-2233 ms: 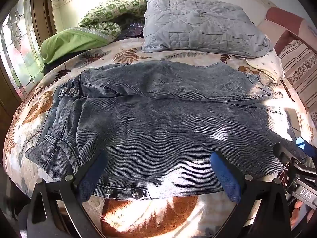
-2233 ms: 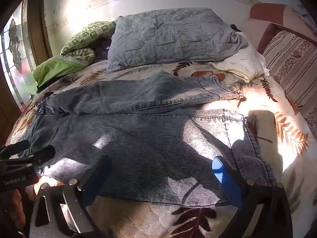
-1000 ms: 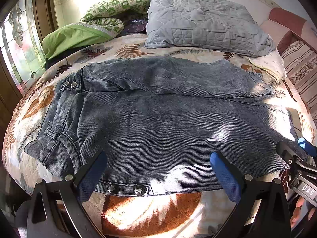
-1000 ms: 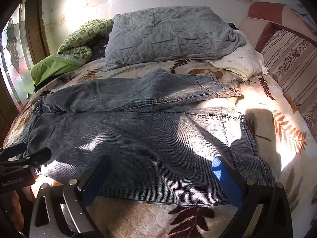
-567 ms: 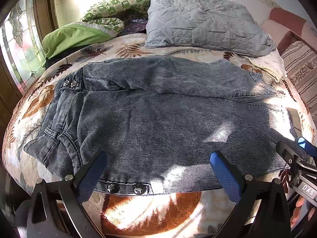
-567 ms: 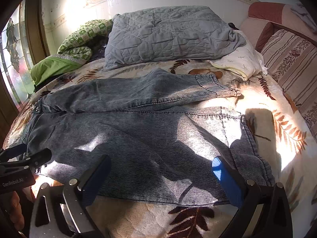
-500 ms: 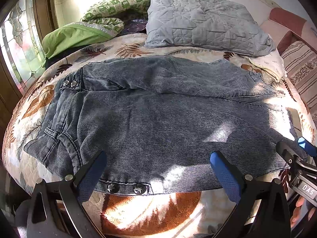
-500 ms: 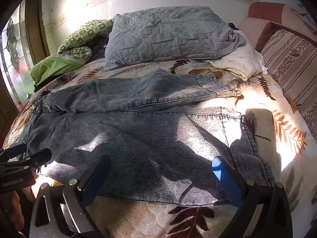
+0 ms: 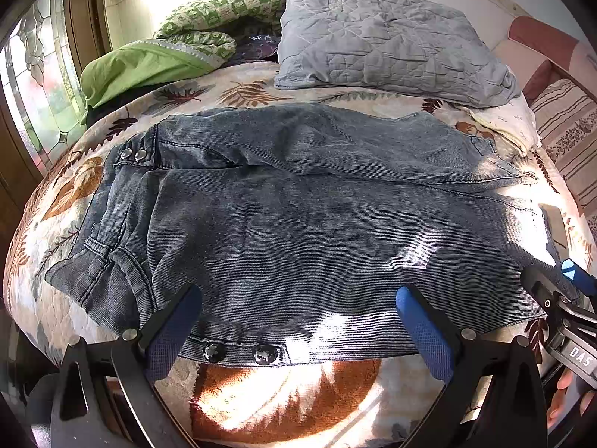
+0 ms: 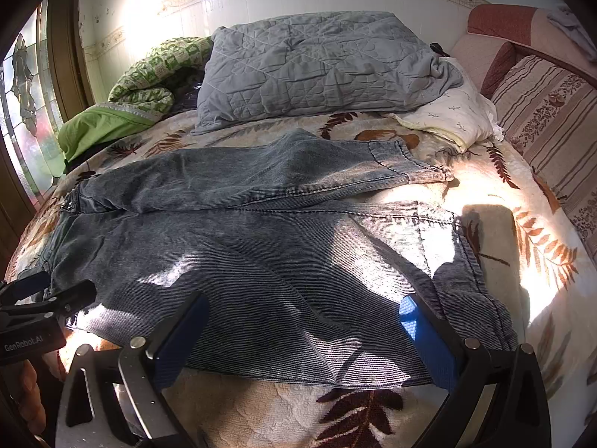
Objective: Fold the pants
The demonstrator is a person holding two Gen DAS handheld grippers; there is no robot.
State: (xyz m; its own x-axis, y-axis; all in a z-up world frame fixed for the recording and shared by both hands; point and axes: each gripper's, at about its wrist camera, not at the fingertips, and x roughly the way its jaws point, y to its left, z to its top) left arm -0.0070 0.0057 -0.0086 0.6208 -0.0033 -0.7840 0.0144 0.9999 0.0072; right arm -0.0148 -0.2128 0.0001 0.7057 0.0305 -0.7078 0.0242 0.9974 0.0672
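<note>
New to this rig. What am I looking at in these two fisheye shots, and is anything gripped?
There is no robot: a person carries a two-finger tool in each hand, with a camera on each looking along its blue-padded fingers. One view is from the left hand-held gripper, the other from the right hand-held gripper. Both are open and hold nothing, poised at the near edge of the grey-blue denim pants spread flat on the leaf-patterned bedspread. Behind lie a grey quilted pillow and a green bundled blanket.
</note>
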